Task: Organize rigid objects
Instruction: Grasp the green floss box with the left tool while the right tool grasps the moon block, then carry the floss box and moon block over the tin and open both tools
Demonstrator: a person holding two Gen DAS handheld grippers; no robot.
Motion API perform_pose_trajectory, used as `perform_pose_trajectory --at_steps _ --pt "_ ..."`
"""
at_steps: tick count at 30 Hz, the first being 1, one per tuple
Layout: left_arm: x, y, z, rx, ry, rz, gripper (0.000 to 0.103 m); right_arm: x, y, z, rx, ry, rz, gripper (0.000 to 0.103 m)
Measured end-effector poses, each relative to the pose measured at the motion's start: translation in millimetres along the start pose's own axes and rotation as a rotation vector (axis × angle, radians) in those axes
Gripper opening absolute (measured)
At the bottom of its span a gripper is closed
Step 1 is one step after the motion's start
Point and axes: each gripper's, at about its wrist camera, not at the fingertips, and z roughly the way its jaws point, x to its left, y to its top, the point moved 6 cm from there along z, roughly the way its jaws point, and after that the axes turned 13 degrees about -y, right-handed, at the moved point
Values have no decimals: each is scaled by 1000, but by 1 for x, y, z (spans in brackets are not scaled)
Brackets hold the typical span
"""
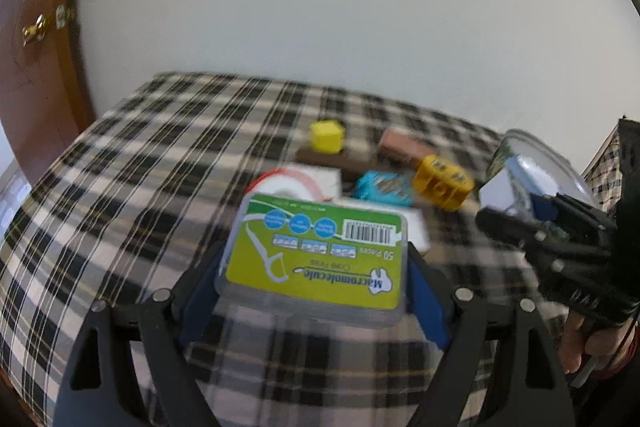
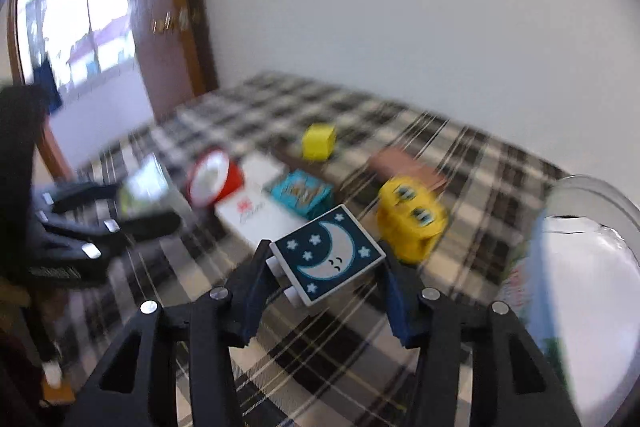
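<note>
Item: moon block (image 2: 328, 253), clamped in your right gripper (image 2: 326, 267) above the cloth near the jar (image 2: 592, 267); left gripper (image 1: 316, 267) holds 1 floss box (image 1: 316, 255); keep both level, set down squarely.

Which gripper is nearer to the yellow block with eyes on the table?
Right. The right gripper, shut on the moon tile, is just beside the yellow block. The left gripper, holding the floss box, is farther away across the pile.
</note>
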Motion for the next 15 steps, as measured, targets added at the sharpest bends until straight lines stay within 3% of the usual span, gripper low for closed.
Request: perform_pose_trajectory --at_steps 10,15 --pt "-89 35 28 -99 -96 98 84 -89 17 -50 -189 -277 174 53" --pt "-135 42 51 -104 -152 144 84 -144 0 -66 -193 -460 185 53"
